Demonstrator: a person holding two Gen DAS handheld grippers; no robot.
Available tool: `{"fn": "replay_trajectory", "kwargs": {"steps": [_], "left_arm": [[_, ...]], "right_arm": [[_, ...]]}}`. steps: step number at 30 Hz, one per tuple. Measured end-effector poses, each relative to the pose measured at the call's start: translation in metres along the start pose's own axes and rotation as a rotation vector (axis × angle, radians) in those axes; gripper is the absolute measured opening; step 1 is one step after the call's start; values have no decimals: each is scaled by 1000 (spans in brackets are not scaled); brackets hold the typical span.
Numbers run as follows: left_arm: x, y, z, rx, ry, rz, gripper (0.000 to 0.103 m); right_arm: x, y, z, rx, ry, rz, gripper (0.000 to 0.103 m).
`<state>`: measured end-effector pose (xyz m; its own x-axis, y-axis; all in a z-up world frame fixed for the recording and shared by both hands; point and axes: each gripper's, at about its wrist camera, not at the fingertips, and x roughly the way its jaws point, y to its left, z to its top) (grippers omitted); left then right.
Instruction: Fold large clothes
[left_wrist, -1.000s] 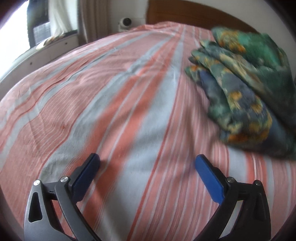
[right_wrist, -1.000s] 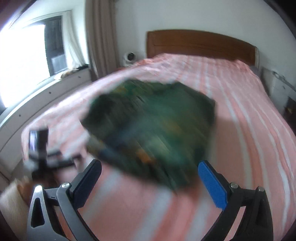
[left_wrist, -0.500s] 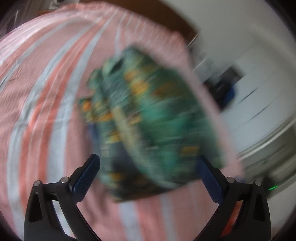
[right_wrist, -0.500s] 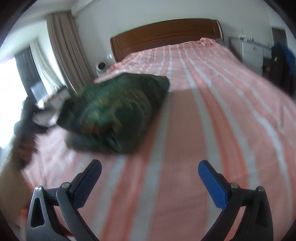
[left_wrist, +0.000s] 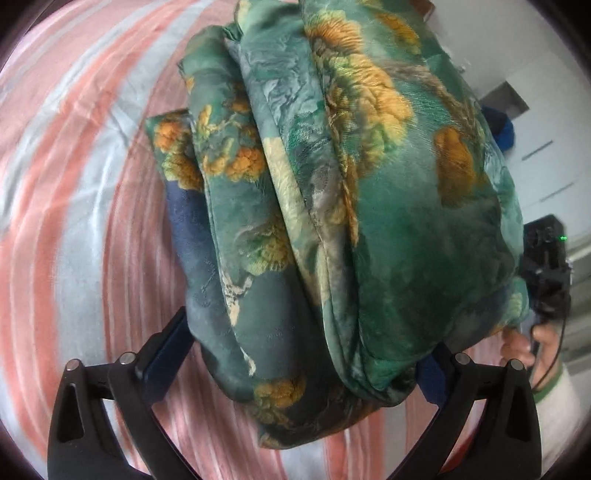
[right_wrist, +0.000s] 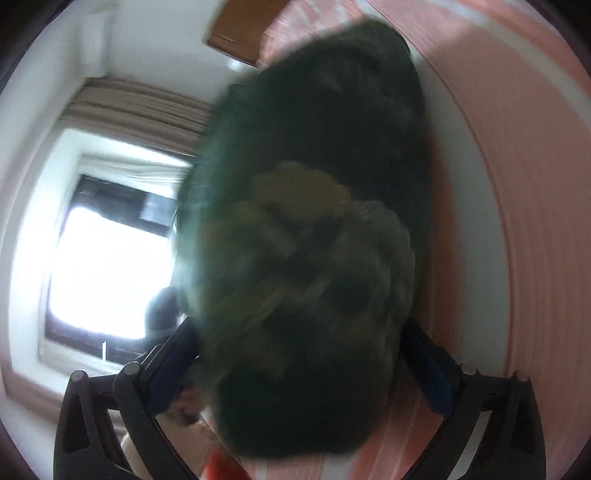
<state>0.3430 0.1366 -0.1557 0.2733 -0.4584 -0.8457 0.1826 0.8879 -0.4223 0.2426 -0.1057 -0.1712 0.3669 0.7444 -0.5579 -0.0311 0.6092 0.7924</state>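
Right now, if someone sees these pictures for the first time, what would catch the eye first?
The folded green quilt with orange flowers fills the left wrist view, bulging between the wide-apart fingers of the left gripper. Under it lies the pink striped bed. In the right wrist view it is a dark blur at the right gripper, beside a glaring window.

No words, labels, brand names, numbers or signs can be read in either wrist view; the pattern on the folded green cloth (left_wrist: 351, 206) is floral, not lettering, and the right wrist view is too blurred to show any print
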Motion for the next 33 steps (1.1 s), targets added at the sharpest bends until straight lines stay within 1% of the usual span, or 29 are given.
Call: {"fn": "replay_trajectory", "kwargs": {"steps": [1,2,3,4,5,6,7,8,9,10,12,13,15,18,20,21,22,23,24,25,26,27,28,29,30,31,32,33], "left_arm": [[-2,-7,-2,19,-15,10,84],[-7,-22,-7,54,-38,32,70],[-14,-40,-12,107,-80,104,59],[-17,-53,-16,140,-106,149,55],[-20,-63,-19,157,-133,181,50],[-24,-73,-23,165,-165,202,48],[-29,-84,-30,168,-202,212,47],[-35,-92,-34,174,-230,217,46],[-41,-100,-39,183,-260,221,46],[-47,-108,-43,196,-290,230,46],[-59,-121,-45,215,-338,245,46],[-64,-130,-40,224,-368,249,46],[-70,-141,-27,240,-405,259,46],[-76,-160,3,257,-456,273,46],[-75,-169,23,255,-480,281,47],[-72,-170,32,248,-487,286,48],[-64,-168,44,233,-482,290,52],[-52,-164,53,216,-460,293,61],[-42,-156,60,182,-427,297,72],[-27,-145,66,129,-378,298,79],[-15,-135,72,90,-342,316,85],[-3,-130,73,69,-321,347,84],[5,-125,70,69,-308,389,83],[10,-127,72,77,-319,397,84],[1,-131,61,91,-365,364,84],[-7,-136,53,100,-390,355,85],[-17,-146,41,120,-427,358,88],[-26,-156,27,143,-466,372,94]], "right_arm": [[4,11,3,-75,-9,-83,88],[5,30,1,-192,-24,-194,84],[7,43,-2,-262,-31,-253,78],[8,59,-8,-348,-45,-322,74],[10,77,-17,-435,-66,-381,73],[12,93,-27,-526,-94,-435,69],[13,103,-35,-588,-114,-468,67],[13,120,-49,-696,-155,-513,66],[12,128,-57,-740,-176,-528,66],[9,139,-69,-801,-220,-545,66],[2,151,-79,-851,-269,-553,66],[-3,158,-80,-872,-294,-557,66],[-12,167,-73,-889,-335,-554,66],[-21,178,-44,-889,-373,-546,66],[-24,183,-18,-881,-391,-537,66],[-23,183,-2,-872,-390,-530,66],[-22,182,12,-855,-385,-514,66],[-20,179,24,-833,-381,-498,66],[-16,173,37,-801,-366,-483,69],[-11,165,51,-753,-333,-466,75],[-5,152,66,-685,-300,-452,80],[0,141,75,-636,-278,-454,88],[10,126,82,-584,-246,-488,88],[18,116,82,-560,-228,-534,88],[20,110,77,-568,-240,-576,88],[18,109,74,-579,-257,-589,88],[10,110,64,-585,-285,-575,88],[5,110,58,-582,-295,-559,89]]}}
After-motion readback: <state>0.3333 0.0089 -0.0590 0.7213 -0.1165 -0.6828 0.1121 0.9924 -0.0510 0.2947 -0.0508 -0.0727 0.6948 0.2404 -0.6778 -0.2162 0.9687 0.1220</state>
